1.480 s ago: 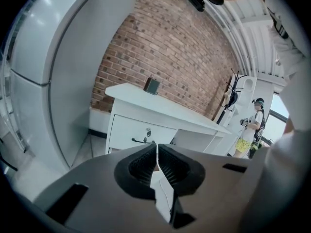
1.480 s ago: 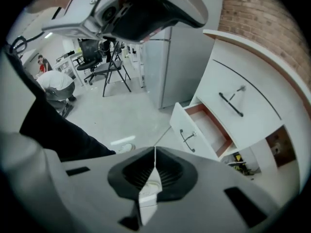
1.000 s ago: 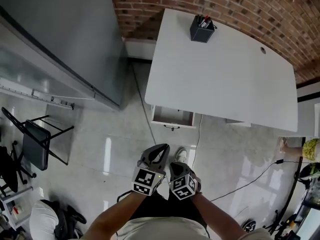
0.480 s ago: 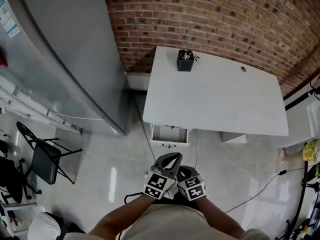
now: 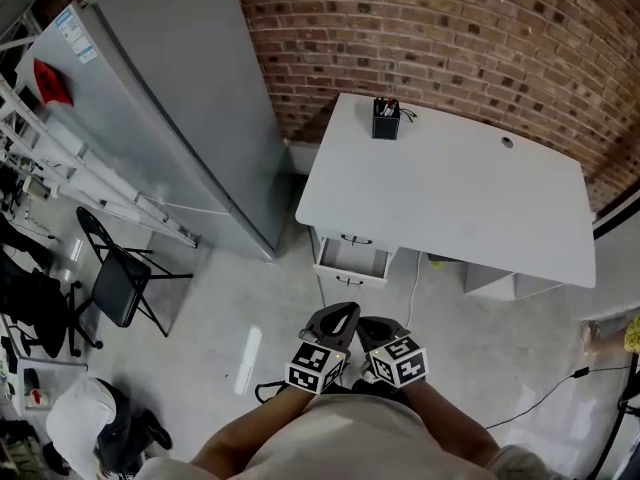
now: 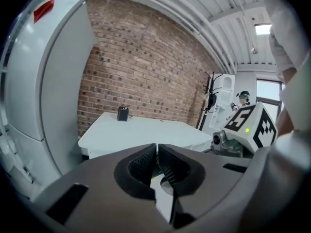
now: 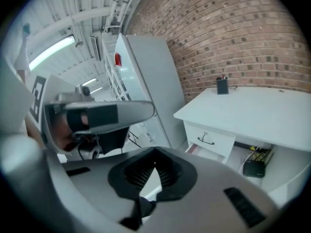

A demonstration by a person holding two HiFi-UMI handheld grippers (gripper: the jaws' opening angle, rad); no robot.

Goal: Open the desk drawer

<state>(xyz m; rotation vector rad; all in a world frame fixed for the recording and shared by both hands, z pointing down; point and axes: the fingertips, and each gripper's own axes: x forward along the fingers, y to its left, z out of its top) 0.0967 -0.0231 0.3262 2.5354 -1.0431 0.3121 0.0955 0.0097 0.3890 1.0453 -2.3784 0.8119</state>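
A brick wall [image 5: 450, 38] is seen across the top of the head view, and a tall grey cabinet [image 5: 160, 118] fills the upper left, with a ladder [image 5: 90, 188] leaned along its near side. The pale floor [image 5: 250, 298] is spread over the middle and lower frame. A white surface [image 5: 460, 198] is set against the wall at center right.

A black folding chair [image 5: 120, 283] is stood at the left, well apart from the surface. A cable [image 5: 545, 388] is trailed over the floor at lower right.

The drawer [image 5: 352, 258] is found under the surface's left front end, pulled out toward the lower frame beneath a shut front that carries 1 handle. Its inside is shown pale, and no contents can be made out. Nothing is seen between it and the 2 claws.

A dark pen holder [image 5: 385, 120] with pens in it is placed at the surface's far left corner.

The left claw [image 5: 340, 316] and the right claw [image 5: 383, 326] are held side by side at bottom center, well short of the drawer. In each gripper view the jaws are seen brought together with nothing between them.
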